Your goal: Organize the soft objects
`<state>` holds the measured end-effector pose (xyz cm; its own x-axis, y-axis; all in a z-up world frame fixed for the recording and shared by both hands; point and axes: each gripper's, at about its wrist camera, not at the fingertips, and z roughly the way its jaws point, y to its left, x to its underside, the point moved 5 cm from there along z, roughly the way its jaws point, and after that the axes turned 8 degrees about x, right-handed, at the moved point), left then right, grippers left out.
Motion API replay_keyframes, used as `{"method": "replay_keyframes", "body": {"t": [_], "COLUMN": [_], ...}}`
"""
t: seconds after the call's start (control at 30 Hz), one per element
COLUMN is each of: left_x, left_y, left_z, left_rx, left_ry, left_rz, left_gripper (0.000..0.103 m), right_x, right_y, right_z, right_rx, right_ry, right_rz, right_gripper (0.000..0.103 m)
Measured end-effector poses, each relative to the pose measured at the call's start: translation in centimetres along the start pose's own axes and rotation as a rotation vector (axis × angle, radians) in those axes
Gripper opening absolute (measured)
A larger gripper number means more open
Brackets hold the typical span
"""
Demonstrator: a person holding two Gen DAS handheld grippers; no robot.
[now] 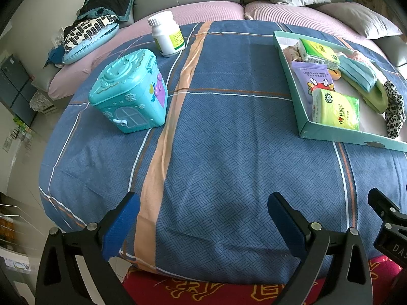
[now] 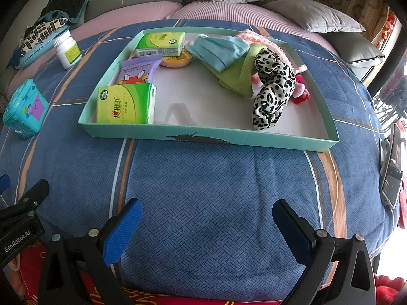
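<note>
A shallow teal tray [image 2: 208, 137] [image 1: 330, 137] rests on the blue plaid cloth. Inside it lie two green tissue packs [image 2: 124, 104] [image 2: 160, 42], a purple wipes pack [image 2: 138, 70], a blue face mask [image 2: 221, 49], a green cloth [image 2: 239, 76], a leopard-print scrunchie [image 2: 271, 89] [image 1: 394, 109], pink knitwear [image 2: 257, 36] and a red hair tie [image 2: 301, 95]. My right gripper [image 2: 207, 226] is open above bare cloth, in front of the tray. My left gripper [image 1: 203, 218] is open too, low over the cloth's near edge, holding nothing.
A teal house-shaped plastic box [image 1: 129, 91] [image 2: 24, 109] and a white pill bottle [image 1: 168, 34] [image 2: 67, 49] stand on the cloth left of the tray. A phone [image 2: 391, 175] lies at the right edge. Cushions and folded clothes [image 1: 96, 23] sit on the sofa behind.
</note>
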<state>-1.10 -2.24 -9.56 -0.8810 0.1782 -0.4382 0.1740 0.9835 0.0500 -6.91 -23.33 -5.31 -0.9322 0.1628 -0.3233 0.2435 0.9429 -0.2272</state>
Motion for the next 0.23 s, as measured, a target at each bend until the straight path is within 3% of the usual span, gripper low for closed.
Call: {"method": "replay_keyframes", "body": {"t": [0.23], "left_x": [-0.03], "left_y": [0.16], "left_z": [0.06], "left_rx": [0.002], "left_ry": [0.0], "left_rz": [0.003], "left_gripper": [0.1], "right_x": [0.32], "right_y": [0.15], "right_z": [0.02], "right_rx": [0.0], "right_ry": [0.003], "right_rz": [-0.002], "right_gripper": [0.103]}}
